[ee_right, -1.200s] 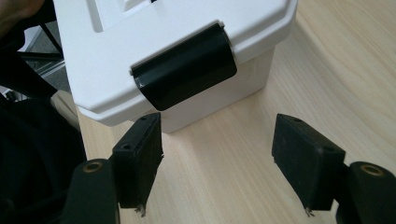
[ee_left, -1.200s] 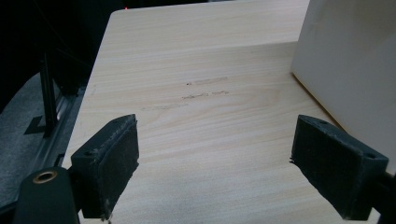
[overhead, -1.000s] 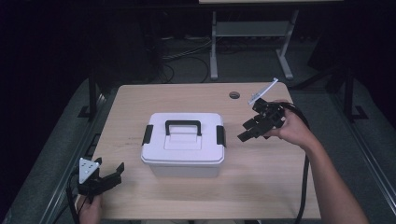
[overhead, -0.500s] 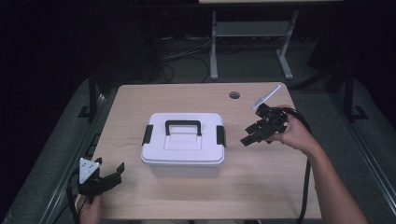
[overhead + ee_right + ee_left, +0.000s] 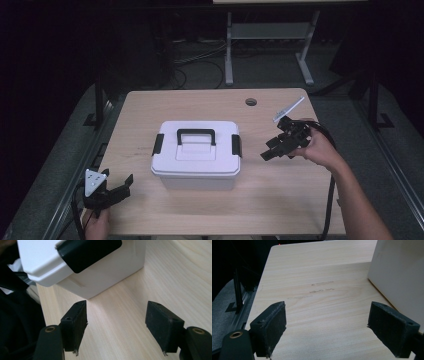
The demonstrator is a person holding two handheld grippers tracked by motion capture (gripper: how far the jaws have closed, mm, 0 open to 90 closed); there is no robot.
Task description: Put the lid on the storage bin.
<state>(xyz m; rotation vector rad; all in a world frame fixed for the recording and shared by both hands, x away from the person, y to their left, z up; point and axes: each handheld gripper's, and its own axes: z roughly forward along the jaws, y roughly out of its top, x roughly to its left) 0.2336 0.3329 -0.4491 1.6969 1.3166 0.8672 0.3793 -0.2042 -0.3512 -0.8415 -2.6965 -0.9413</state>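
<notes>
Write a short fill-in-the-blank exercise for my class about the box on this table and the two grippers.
1. The white box has a black carrying ____ on its lid.
2. The right gripper has its jaws ____, with nothing between them.
3. The right gripper faces the black ____ on the box's side.
4. The left gripper is near the table's front ____ corner.

Missing words: handle; open; latch; left

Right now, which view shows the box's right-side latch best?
Right gripper view: the black latch sits close and large, just beyond the open right gripper. High view shows it small. Left gripper view catches a plain wall of the box.
</notes>
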